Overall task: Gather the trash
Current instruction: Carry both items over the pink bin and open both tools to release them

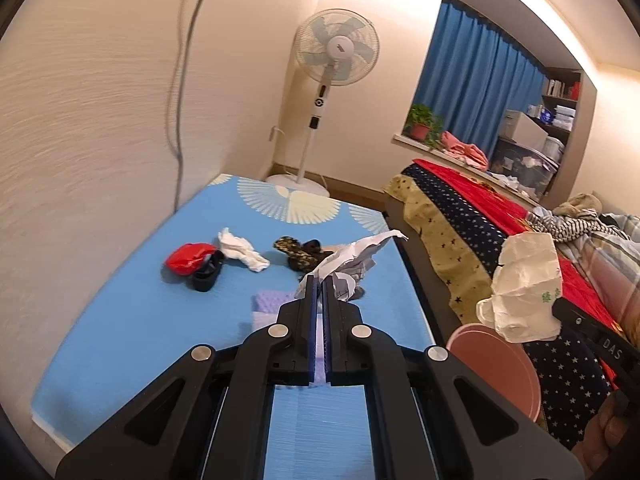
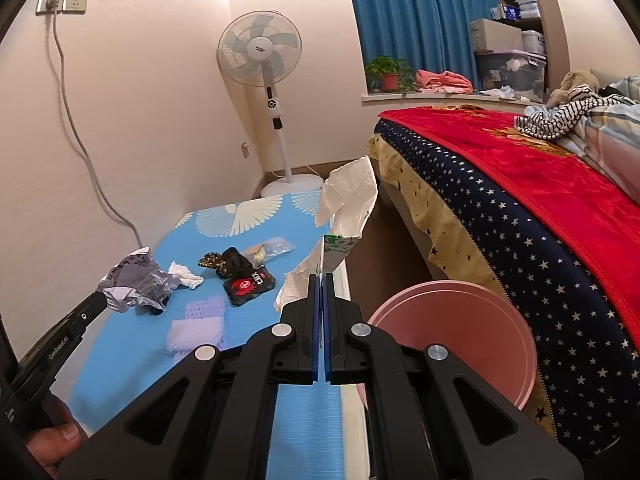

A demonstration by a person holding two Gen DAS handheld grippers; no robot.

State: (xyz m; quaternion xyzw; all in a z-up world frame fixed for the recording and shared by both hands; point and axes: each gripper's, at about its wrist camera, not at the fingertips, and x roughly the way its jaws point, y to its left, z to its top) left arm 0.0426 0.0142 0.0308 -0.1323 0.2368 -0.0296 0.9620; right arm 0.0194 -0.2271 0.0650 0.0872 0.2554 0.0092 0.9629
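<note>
L gripper (image 1: 320,280): jaws pinched on crumpled printed paper (image 1: 348,264), held over blue mat (image 1: 140,320).
R gripper (image 2: 322,280): clamped on white tissue pack wrapper (image 2: 344,208), just left of pink bin (image 2: 472,320).
Risk: thin edge grips; wrapper may slip and miss bin.
Left on mat: white tissue wad (image 1: 240,250), red-black packet (image 2: 250,285), approx mid-mat.

Beside the round pink plastic basin (image 2: 460,320), partly covered by the black right gripper (image 2: 322,276), print on the crumpled white wrapper (image 2: 348,196) was too small to read.
</note>
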